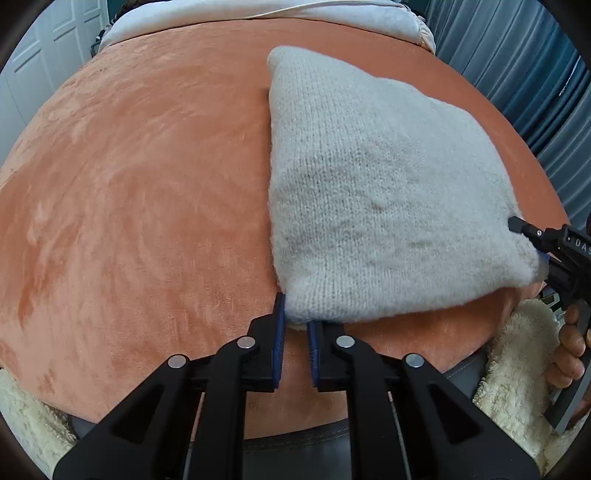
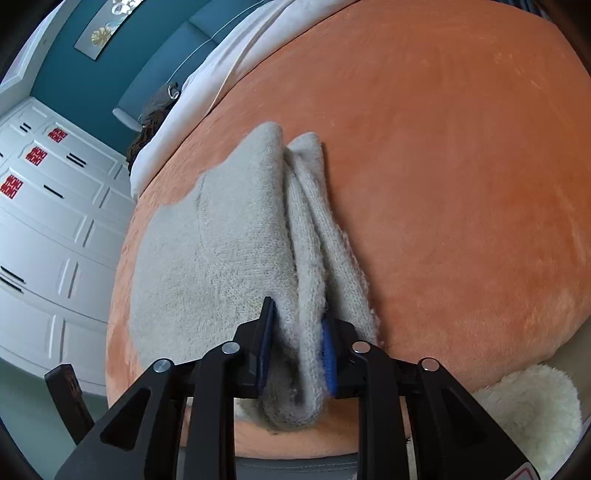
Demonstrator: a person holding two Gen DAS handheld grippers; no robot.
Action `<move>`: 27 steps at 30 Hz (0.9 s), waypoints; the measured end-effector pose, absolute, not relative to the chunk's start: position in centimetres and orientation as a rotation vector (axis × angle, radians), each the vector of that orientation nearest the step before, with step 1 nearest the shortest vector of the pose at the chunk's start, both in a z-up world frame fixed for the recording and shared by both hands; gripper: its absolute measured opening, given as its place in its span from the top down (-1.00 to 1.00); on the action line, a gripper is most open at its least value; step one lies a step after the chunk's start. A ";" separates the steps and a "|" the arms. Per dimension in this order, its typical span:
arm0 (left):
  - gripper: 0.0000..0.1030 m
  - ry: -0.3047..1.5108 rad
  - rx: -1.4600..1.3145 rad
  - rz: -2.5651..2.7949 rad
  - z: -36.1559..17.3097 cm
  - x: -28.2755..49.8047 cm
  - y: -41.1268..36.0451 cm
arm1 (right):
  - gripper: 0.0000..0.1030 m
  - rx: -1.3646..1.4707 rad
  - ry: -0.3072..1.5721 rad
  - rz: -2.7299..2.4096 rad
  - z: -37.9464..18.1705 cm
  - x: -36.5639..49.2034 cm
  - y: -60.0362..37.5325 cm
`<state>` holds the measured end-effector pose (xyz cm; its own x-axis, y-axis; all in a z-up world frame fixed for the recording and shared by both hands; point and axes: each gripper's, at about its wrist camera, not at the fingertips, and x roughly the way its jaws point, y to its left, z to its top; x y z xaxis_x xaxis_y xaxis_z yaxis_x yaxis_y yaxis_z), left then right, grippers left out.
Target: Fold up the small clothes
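A folded cream knitted garment (image 1: 373,192) lies on the orange plush surface (image 1: 147,184). My left gripper (image 1: 295,317) sits at its near left corner, jaws a little apart, with the corner's tip just between the blue pads; it grips nothing firmly. My right gripper (image 2: 297,325) is shut on the folded layers of the garment (image 2: 229,251) at its near edge. In the left wrist view the right gripper (image 1: 532,243) shows at the garment's right corner.
A fluffy cream rug (image 1: 517,362) lies below the surface's near edge. White bedding (image 1: 258,18) lies at the far end. White cupboards (image 2: 48,221) stand to the left, grey curtains (image 1: 535,74) to the right.
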<state>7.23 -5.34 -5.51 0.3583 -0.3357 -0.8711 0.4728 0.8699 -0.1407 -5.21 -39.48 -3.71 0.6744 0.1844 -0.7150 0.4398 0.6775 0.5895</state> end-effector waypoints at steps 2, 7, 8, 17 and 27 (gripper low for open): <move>0.74 1.064 0.109 -0.547 -4.3 6.8 -4.7 | 0.40 0.785 0.834 -0.179 -2.4 -5.3 -39.6; 0.34 0.972 0.039 -0.595 0.4 5.1 -3.4 | 0.12 0.670 0.751 -0.264 2.2 -6.6 -39.9; 0.20 0.946 0.027 -0.600 1.4 4.9 -3.5 | 0.05 0.665 0.748 -0.244 2.4 -6.6 -40.1; 0.03 0.970 0.008 -0.606 1.2 8.3 -9.3 | 0.46 0.622 0.936 -0.158 -1.1 3.2 -39.6; 0.03 1.011 0.109 -0.581 -1.8 8.2 -11.8 | 0.78 0.542 0.992 -0.177 -2.6 4.4 -42.5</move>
<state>8.18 -11.81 -1.82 0.3942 -0.4080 -0.8235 0.5066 0.8441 -0.1757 4.45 -42.46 -2.61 0.5452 0.0996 -0.8324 0.3819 0.8544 0.3524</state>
